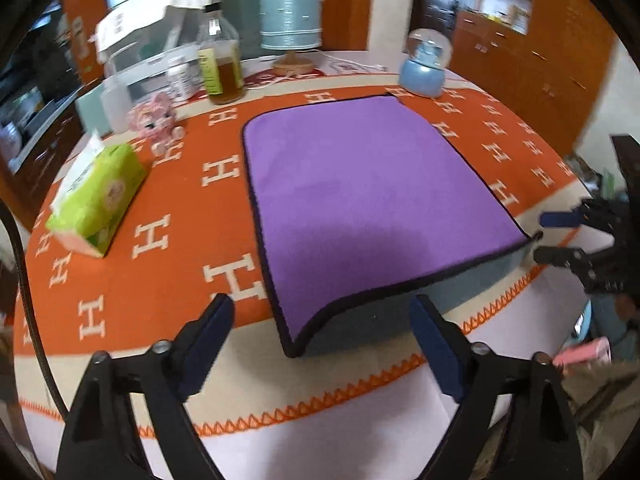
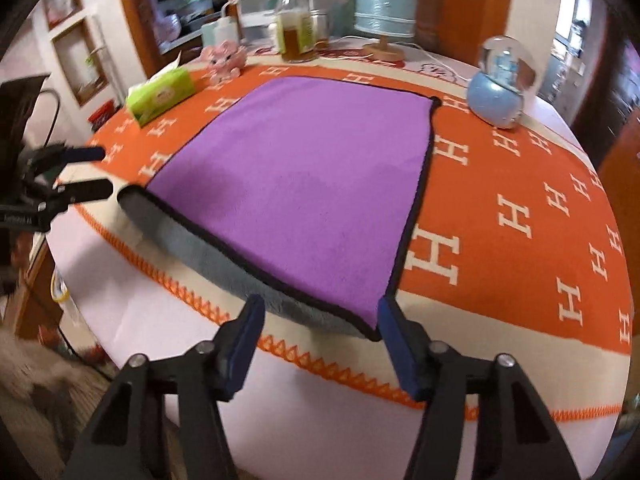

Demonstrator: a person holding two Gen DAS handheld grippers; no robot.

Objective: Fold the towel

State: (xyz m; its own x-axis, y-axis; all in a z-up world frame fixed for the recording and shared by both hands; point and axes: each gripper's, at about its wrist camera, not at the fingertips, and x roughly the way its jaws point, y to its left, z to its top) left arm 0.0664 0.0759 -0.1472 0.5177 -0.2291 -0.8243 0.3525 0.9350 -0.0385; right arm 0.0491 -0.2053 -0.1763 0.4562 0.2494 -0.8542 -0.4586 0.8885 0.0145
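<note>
A purple towel [image 1: 360,196] with a black hem and grey underside lies spread on the orange tablecloth [image 1: 180,216]; its near edge curls up, showing grey. My left gripper [image 1: 322,326] is open, just short of the towel's near left corner. My right gripper [image 2: 320,320] is open, its fingers straddling the towel's near right corner [image 2: 370,330] without closing on it. Each gripper shows in the other's view: the right one [image 1: 540,236] at the towel's right corner, the left one [image 2: 104,172] at the left corner. The towel also shows in the right wrist view [image 2: 304,184].
A green tissue pack [image 1: 98,200], a pink toy [image 1: 156,120], a bottle of amber liquid [image 1: 222,68], a blue lamp [image 1: 290,12] and a blue snow globe [image 1: 426,64] stand along the far and left sides. The table's near edge [image 1: 320,420] is close.
</note>
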